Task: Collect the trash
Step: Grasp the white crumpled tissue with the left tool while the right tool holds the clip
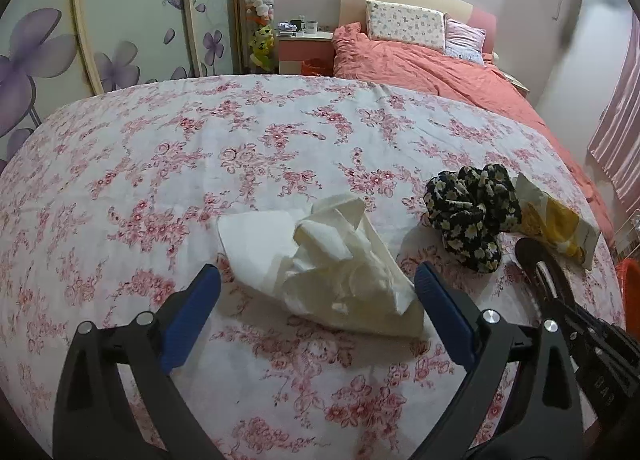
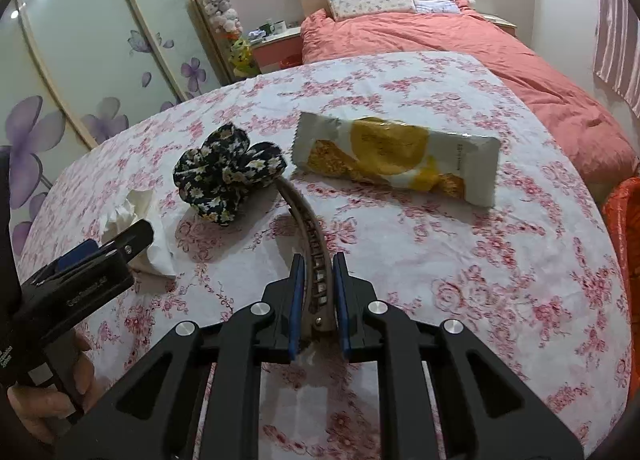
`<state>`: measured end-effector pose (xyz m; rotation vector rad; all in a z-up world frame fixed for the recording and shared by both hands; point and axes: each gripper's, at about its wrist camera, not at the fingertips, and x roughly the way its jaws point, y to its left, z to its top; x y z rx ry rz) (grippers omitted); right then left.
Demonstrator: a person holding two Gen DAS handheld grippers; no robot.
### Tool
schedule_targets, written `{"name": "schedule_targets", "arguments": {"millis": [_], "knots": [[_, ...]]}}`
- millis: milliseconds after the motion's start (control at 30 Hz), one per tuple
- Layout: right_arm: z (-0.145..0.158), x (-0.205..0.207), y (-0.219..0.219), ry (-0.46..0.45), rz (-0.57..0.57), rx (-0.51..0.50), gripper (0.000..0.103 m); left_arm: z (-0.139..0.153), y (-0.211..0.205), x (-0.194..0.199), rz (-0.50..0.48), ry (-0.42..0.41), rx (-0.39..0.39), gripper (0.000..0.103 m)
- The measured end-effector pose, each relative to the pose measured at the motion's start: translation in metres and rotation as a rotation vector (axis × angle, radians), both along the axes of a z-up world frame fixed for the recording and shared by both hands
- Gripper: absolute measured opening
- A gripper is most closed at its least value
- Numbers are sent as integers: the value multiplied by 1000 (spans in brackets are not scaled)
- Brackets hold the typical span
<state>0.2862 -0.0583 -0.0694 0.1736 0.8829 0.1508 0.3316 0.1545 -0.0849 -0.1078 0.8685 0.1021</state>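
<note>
Tissue [image 1: 324, 264], crumpled and white, lies near the table's [image 1: 140, 163] near edge in the left wrist view, between the wide-open jaws of the left gripper [image 1: 318, 286], whose blue pads [image 1: 192, 312] flank it without touching. Toward the right edge sit a black floral scrunchie [image 1: 472, 211] and a yellow-and-white snack wrapper [image 1: 560, 223], close together.

In the right wrist view the right gripper [image 2: 318, 292] has its jaws narrowed onto a curved hair clip [image 2: 308, 236] whose far end reaches the scrunchie. The wrapper lies beyond it, further toward the far right edge; the tissue sits at the left edge.
</note>
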Motion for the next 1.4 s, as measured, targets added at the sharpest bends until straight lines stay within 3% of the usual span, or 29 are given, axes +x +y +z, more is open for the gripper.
{"name": "schedule_targets", "arguments": {"millis": [100,333,433,467,633,1033,1167,1400], "knots": [[0,2,6,-11,11,-28,17,-5,-2,4,-3,18,-24,94],[-6,12,7,5,21,-54,23,-12,-15,7,-47,23,-50,79],[-6,11,9,-3,41,-80,22,-10,-18,6,-78,18,-58,67],[-6,10,8,-1,47,-73,16,-10,-19,5,-90,15,-58,63],[-4,-4,-12,5,15,-60,16,-6,-29,-6,-140,-2,-32,55],[-7,-29,-68,8,-119,-112,16,-2,-68,-37,-273,-9,-41,55],[-10,-31,-63,-12,-109,-146,16,-10,-72,-38,-267,6,-32,56],[-10,-32,-71,-13,-109,-99,16,-14,-69,-39,-247,16,-44,61]]}}
